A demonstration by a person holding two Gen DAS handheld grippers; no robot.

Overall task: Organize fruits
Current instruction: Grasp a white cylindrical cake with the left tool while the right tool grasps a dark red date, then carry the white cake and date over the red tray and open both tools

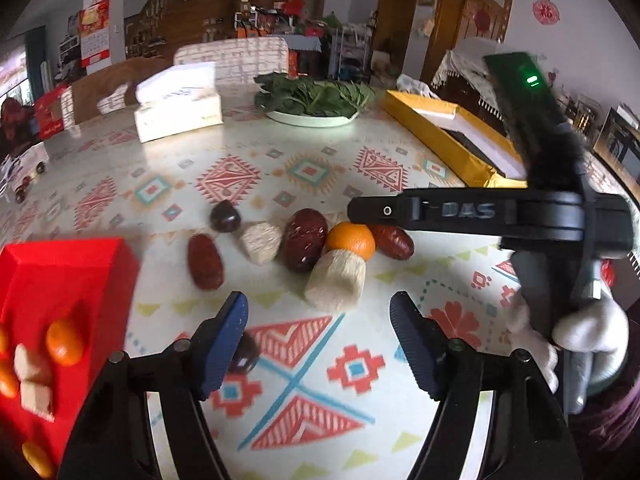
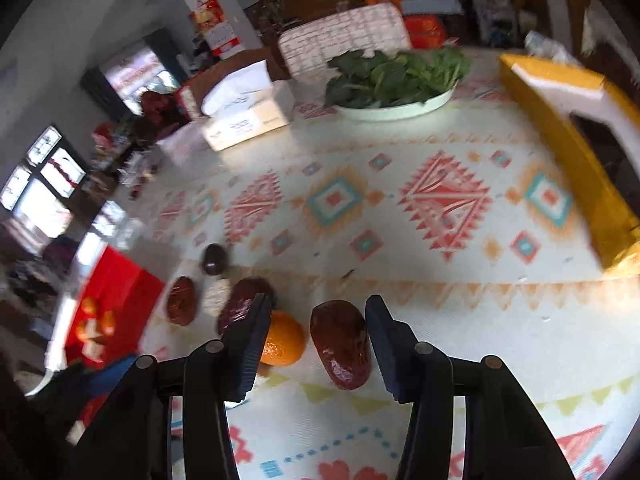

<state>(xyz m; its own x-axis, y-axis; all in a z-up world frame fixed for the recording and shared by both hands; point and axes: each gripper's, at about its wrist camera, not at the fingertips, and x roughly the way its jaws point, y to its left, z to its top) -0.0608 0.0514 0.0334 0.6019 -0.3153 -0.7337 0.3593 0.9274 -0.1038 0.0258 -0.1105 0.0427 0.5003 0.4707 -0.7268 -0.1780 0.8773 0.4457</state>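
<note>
On the patterned tablecloth [image 1: 320,152] lies a cluster: several red dates [image 1: 303,245], a dark round fruit [image 1: 225,217], a small orange [image 1: 351,241] and two pale cylinder pieces [image 1: 337,281]. My right gripper [image 2: 316,344] is open, its jaws on either side of a red date [image 2: 341,344] on the table, the orange [image 2: 282,343] just left of it. My left gripper [image 1: 318,340] is open and empty above the cloth, in front of the cluster. A red box [image 1: 60,280] at the left holds small oranges and pale pieces.
A plate of green leaves [image 1: 316,98], a tissue box [image 1: 178,102] and a yellow box [image 1: 452,136] stand at the back of the table. Another dark fruit [image 1: 244,354] lies beside my left finger. The gloved hand holding the right gripper [image 1: 576,320] is at the right.
</note>
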